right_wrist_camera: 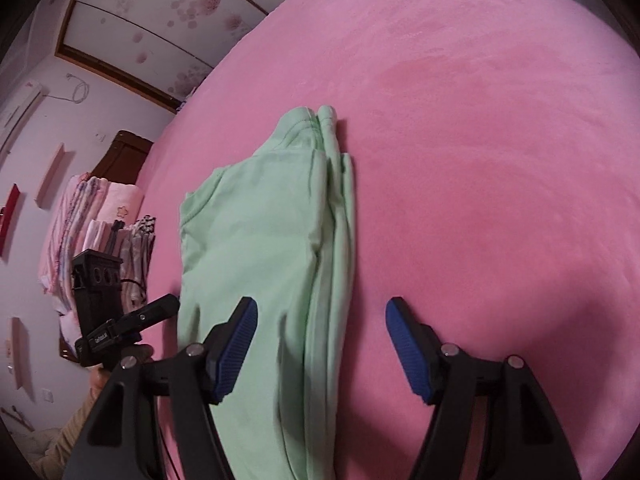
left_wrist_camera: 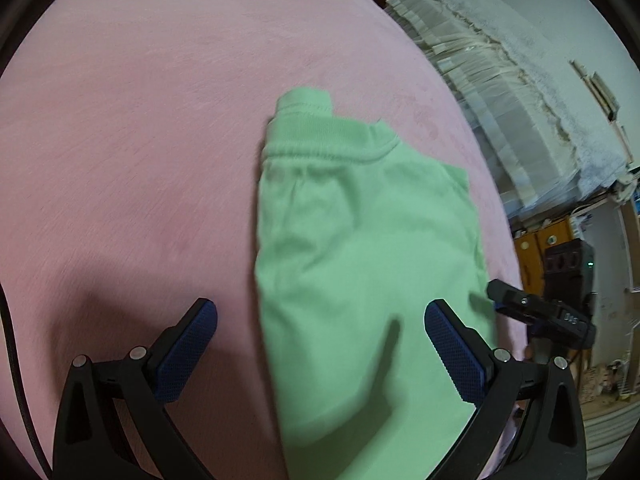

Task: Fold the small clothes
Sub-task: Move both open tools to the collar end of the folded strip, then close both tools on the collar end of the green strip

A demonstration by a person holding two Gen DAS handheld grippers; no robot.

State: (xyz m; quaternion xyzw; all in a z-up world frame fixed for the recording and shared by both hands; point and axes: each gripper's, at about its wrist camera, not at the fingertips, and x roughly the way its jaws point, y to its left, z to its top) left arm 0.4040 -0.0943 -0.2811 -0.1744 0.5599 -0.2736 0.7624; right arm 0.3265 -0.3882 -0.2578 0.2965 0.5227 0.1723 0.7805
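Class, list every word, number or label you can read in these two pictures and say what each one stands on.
White print on the right gripper: blurred, not readable.
White label on the left gripper: too blurred to read.
Green garment, pink cover: no text.

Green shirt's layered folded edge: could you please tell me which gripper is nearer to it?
Right. The open right gripper straddles the green shirt at its layered edge; the open left gripper straddles the opposite edge.
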